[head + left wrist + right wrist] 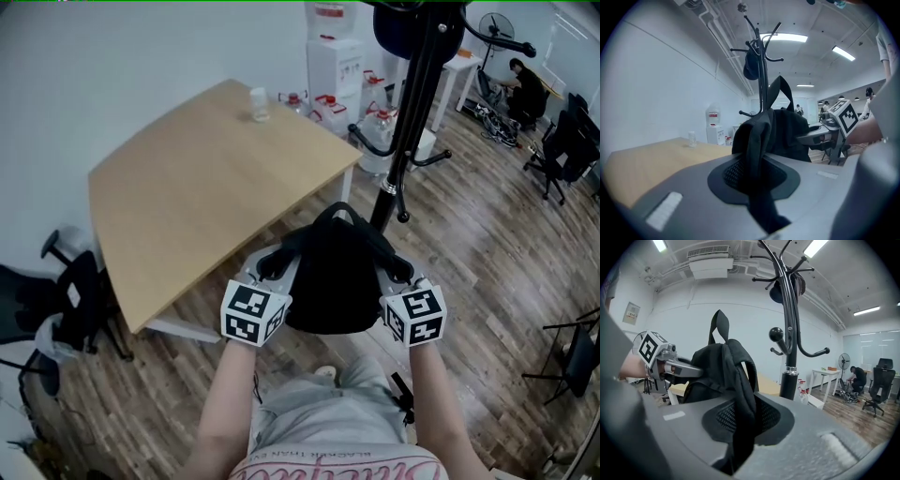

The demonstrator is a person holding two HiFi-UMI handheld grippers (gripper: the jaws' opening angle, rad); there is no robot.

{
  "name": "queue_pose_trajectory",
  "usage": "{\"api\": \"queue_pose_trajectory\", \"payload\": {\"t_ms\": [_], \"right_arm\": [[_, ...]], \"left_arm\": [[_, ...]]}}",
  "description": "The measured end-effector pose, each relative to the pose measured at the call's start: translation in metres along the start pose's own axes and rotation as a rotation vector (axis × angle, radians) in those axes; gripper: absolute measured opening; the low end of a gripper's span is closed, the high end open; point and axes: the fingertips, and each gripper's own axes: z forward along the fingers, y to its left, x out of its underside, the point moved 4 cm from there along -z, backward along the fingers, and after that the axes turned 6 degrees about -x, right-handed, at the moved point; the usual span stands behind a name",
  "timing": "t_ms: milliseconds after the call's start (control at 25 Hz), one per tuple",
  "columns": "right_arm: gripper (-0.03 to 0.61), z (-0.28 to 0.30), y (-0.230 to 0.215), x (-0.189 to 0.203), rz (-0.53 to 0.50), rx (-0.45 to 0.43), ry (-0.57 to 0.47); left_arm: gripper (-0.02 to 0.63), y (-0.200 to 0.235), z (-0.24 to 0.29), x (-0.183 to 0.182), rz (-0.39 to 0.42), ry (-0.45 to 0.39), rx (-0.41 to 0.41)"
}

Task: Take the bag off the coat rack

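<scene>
- Holding the black fabric backpack (pixel 333 281) between both tools: the left gripper (pixel 270 265) has its jaws clamped on a black strap (pixel 757 154) at one side of the bag, and the right gripper (pixel 743 420) is pinched shut on a strap at the other side.
- Bag position: it hangs upright in front of the person, above the wood-plank floor (pixel 487 262). Its top carry loop (pixel 339 211) stands free and looks unhooked.
- Key relation: the black metal coat rack pole (pixel 412 112) stands just beyond the bag and to its right, so the right gripper is the nearer one. A low knobbed hook (pixel 776 333) sits near the bag on that side, apart from it as far as I can tell.
- Judgement: the bag reads as already off the rack, and the coming move is a pull toward the body, away from the pole.
- Left side: the tan wooden table (pixel 206 178) lies close to the bag, which limits swing that way.
- A dark item, possibly a cap (pixel 750 70), hangs high on the rack and isn't involved.
</scene>
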Motion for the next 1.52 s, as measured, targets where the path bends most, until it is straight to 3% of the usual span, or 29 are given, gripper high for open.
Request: {"api": "queue_pose_trajectory", "payload": {"t_ms": [680, 1200, 1520], "right_arm": [[0.048, 0.060, 0.051, -0.082, -0.098, -0.117, -0.119], [0.046, 0.053, 0.054, -0.161, -0.168, -0.106, -0.224], [0.046, 0.045, 0.059, -0.180, -0.191, -0.100, -0.262]], "left_arm": [[0.071, 0.074, -0.060, -0.045, 0.021, -0.113, -0.287], [0.069, 0.091, -0.086, -0.118, 0.049, -0.312, -0.376], [0.069, 0.091, -0.098, -0.137, 0.068, -0.360, -0.398]]}}
